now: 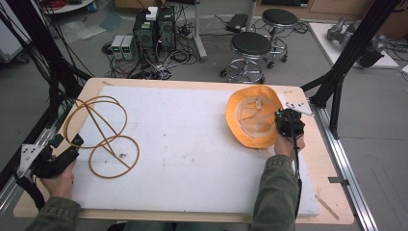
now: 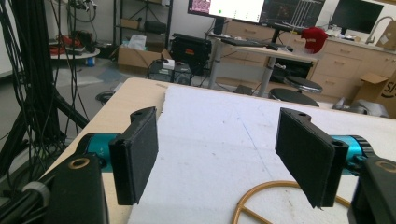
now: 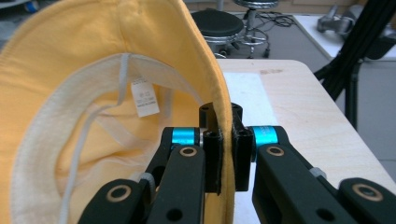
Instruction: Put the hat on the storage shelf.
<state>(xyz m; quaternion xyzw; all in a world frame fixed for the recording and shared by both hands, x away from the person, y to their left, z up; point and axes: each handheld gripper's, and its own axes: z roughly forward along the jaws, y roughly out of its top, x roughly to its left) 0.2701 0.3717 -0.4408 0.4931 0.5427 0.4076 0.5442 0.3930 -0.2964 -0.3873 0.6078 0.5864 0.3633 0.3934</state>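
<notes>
- White foam sheet (image 1: 192, 144) covers most of the table (image 1: 332, 163).
- Yellow hat (image 1: 252, 115) lies opening-up at the sheet's far right; the right gripper view shows its inner label (image 3: 144, 98).
- Tan cord (image 1: 103, 137) loops at the sheet's left.
- Right gripper (image 3: 226, 140) pinches the hat's brim.
- Left gripper (image 2: 224, 158), jaws wide apart, holds nothing.

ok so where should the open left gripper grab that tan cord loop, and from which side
Grip the near arc of the tan cord by the left gripper, coming in low from the table's left edge. The cord lies flat on the white sheet; one strand would fit between the open jaws.
</notes>
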